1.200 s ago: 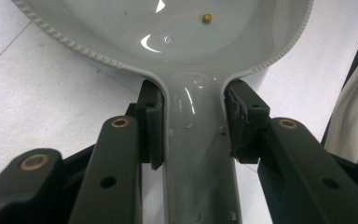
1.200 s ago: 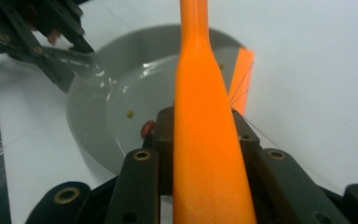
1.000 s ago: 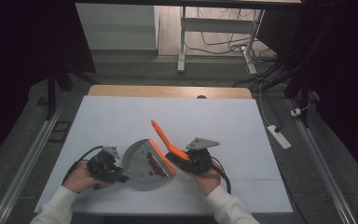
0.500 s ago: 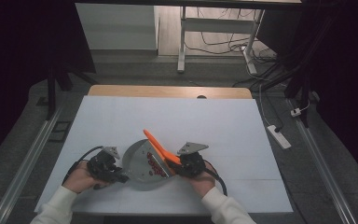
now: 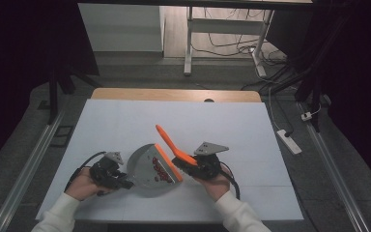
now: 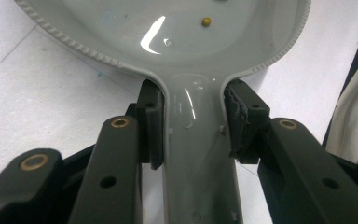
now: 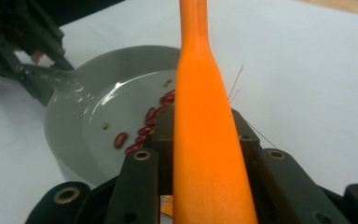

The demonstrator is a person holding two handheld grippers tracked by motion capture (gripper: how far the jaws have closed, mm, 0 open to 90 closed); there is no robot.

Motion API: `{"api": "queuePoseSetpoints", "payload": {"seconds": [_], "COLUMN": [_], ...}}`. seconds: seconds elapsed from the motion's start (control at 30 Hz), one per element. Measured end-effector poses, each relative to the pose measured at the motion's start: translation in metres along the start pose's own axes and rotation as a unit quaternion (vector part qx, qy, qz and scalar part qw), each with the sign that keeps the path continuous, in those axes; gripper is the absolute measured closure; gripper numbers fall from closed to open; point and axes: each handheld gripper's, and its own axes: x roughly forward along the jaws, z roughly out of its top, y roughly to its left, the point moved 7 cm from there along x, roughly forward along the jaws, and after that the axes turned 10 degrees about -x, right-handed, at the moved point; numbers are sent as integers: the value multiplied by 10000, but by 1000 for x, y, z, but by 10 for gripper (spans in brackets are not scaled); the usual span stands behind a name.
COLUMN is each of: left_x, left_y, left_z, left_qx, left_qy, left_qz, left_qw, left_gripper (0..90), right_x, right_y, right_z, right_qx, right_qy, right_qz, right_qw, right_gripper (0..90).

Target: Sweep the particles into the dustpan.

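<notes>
Right gripper (image 7: 200, 140) hides spatula (image 7: 200, 116) blade (beans (image 7: 144, 128) visible).

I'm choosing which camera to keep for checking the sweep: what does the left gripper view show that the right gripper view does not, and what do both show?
Left gripper view alone: the left gripper shut on the grey dustpan's handle, pads pressing both its sides, and a small yellow bead in the glossy pan.

Right gripper view alone: the right gripper shut on the orange brush handle, and the red beans gathered in the pan.

Both: the grey dustpan on the white table.
</notes>
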Motion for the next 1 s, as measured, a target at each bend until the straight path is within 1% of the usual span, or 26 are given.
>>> {"api": "queuePoseSetpoints", "payload": {"seconds": [0.1,0.17,0.27,0.33,0.5,0.6,0.7,0.9,1.0], "left_x": [-1,-3,-5,-6,-8,-9,-11,-12,-12], "left_y": [1,2,3,3,5,5,5,4,2], "left_z": [0,0,0,0,-1,-1,-3,-6,-7], "left_qx": [-16,-48,-98,-154,-239,-312,-420,-596,-647], "left_qy": [-81,-145,-260,-330,-423,-488,-559,-652,-702], "left_qz": [71,82,45,48,150,194,197,293,316], "left_qw": [9999,9999,9996,9993,9987,9981,9974,9957,9949], "left_gripper": [623,623,623,623,623,623,623,623,623], "right_x": [-8,-14,-22,-26,-34,-37,-41,-45,-47], "right_y": [-6,-10,-14,-18,-26,-30,-33,-38,-39], "right_z": [3,6,8,7,3,0,-4,-10,-13], "right_qx": [21,8,6,-27,16,2,3,49,39], "right_qy": [-114,-195,-296,-311,-305,-261,-219,-159,-100], "right_qz": [-59,-99,-108,-106,-164,-228,-263,-313,-344], "right_qw": [9999,9998,9995,9995,9994,9994,9994,9994,9993], "right_gripper": [699,699,700,699,699,699,699,699,699]}}
